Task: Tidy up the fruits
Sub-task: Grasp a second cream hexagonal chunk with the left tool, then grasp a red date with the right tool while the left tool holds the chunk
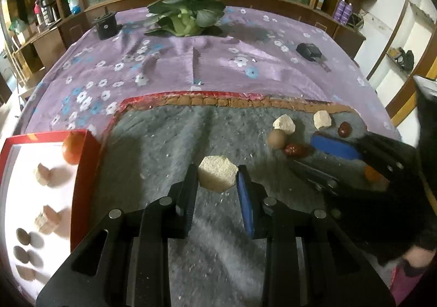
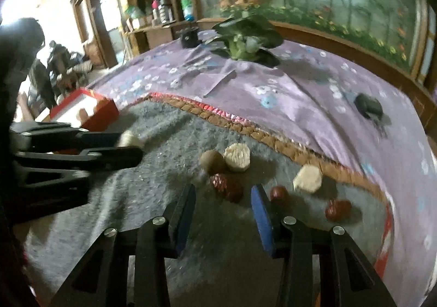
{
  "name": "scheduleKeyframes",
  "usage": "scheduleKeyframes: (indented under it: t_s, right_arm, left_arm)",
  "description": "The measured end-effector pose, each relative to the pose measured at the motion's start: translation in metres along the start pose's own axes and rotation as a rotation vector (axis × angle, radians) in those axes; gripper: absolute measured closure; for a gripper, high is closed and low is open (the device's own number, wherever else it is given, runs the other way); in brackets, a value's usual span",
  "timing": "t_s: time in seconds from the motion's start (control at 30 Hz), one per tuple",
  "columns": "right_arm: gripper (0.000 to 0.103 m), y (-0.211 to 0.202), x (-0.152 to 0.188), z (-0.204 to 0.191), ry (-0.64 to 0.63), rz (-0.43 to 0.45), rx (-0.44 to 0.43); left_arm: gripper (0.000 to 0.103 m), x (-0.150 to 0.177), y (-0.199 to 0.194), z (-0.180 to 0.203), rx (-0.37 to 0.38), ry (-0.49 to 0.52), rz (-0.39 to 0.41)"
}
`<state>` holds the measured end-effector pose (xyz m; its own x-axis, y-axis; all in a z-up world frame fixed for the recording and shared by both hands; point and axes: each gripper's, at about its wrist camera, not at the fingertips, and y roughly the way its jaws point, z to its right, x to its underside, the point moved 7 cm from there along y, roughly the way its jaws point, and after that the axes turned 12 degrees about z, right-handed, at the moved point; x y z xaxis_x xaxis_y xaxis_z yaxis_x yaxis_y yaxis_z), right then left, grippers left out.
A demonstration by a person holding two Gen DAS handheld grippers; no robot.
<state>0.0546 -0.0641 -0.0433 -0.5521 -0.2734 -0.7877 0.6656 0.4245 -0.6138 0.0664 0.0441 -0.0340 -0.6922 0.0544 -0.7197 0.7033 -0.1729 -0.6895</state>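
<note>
While the hexagonal puffed cake [image 1: 217, 173] sits pinched in my left tool [image 1: 217, 174] over the grey mat [image 1: 153, 148], near the mat's middle, sorting is roughly half done. Red box [image 1: 90, 148] at the mat's left edge already holds an orange fruit [image 1: 71, 149], cakes and brown rounds. Left near the mat's far-right edge: two cakes, a brown round fruit [image 2: 212, 161], three red dates [image 2: 228, 186]. My right tool [image 2: 224, 195] hangs half open, empty, just short of one date.
</note>
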Motion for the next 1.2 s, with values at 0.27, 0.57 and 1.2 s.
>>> scheduleKeyframes:
  t_s: [0.27,0.57,1.2]
  right_arm:
    - [0.079,0.015,0.007,0.003,-0.054,-0.054,0.017]
    - [0.080,-0.029,0.011,-0.020,0.043,0.028,-0.006]
    - [0.080,-0.058,0.000,-0.084,0.091,0.084,-0.006]
  left_arm:
    - [0.076,0.009,-0.008,-0.004,-0.011,-0.016,-0.008]
    - [0.076,0.018,-0.026,-0.009,-0.037,-0.047,0.009]
    - [0.076,0.034,-0.076,-0.032,-0.110,-0.074,0.070]
